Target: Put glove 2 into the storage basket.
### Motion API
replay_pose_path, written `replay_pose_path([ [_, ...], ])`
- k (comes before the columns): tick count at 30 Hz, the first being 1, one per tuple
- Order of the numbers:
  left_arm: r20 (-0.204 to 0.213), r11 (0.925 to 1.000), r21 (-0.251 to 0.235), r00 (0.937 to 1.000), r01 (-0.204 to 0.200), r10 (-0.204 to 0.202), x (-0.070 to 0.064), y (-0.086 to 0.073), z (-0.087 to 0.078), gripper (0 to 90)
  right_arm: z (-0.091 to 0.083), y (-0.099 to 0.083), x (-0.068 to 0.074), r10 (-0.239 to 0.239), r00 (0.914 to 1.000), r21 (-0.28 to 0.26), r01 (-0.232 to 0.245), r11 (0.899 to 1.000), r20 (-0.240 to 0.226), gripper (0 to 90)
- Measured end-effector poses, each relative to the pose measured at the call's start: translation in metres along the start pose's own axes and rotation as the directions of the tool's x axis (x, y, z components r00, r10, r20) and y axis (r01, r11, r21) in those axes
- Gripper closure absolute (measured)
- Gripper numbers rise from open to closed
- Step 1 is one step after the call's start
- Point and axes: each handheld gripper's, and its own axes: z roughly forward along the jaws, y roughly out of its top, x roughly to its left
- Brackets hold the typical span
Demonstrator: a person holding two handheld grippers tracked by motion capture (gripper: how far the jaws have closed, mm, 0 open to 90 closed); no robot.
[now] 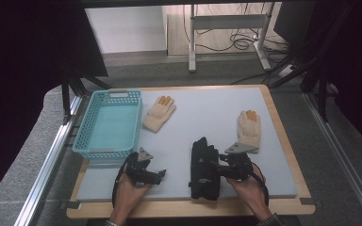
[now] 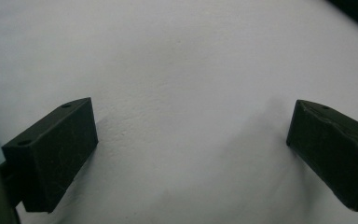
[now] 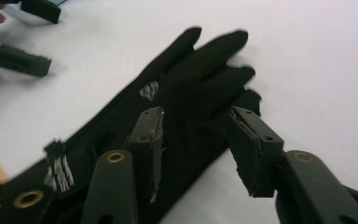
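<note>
A black glove (image 1: 202, 170) lies flat near the table's front, fingers pointing away from me. My right gripper (image 1: 218, 168) is at its right side, jaws open. In the right gripper view the black glove (image 3: 186, 88) lies under the right gripper (image 3: 198, 144): one jaw rests over the palm and the other stands at the glove's edge near the thumb. My left gripper (image 1: 160, 175) is open over bare mat left of the glove, and nothing is between the jaws of the left gripper (image 2: 191, 149). Two cream gloves with orange fingertips lie farther back, one (image 1: 159, 114) beside the basket, the other (image 1: 249, 130) at the right.
A teal plastic basket (image 1: 87, 128) stands at the table's left side with nothing in it. A grey mat (image 1: 202, 117) covers the wooden table. The open left gripper (image 3: 30, 37) also appears far off in the right gripper view.
</note>
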Motion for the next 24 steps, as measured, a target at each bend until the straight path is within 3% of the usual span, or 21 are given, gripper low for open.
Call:
replay_pose_path([
  [4, 0.0, 1.0, -0.001, 1.0, 0.001, -0.001, 0.0, 0.0, 0.0, 1.9, -0.006, -0.014, -0.012, 0.009, 0.9994, 0.014, -0.008, 1.0, -0.034, 61.2],
  [5, 0.0, 1.0, -0.001, 1.0, 0.001, -0.001, 0.0, 0.0, 0.0, 1.9, -0.009, -0.02, -0.015, 0.015, 0.999, 0.016, -0.014, 1.0, -0.042, 70.0],
  [10, 0.0, 1.0, 0.0, 1.0, 0.001, -0.001, 0.0, 0.0, 0.0, 2.0, -0.009, -0.034, -0.015, 0.01, 0.9965, 0.045, -0.006, 0.999, -0.083, 81.3],
  [17, -0.003, 0.9999, -0.006, 0.9999, 0.01, -0.01, 0.0, -0.001, -0.002, 3.6, -0.001, -0.042, -0.003, -0.047, 0.9892, 0.067, 0.057, 0.996, -0.139, 85.6],
  [24, -0.003, 1.0, 0.001, 1.0, 0.006, -0.006, 0.003, -0.007, -0.007, 2.7, 0.008, -0.038, 0.006, -0.058, 0.9838, 0.074, 0.072, 0.995, -0.17, 85.7],
])
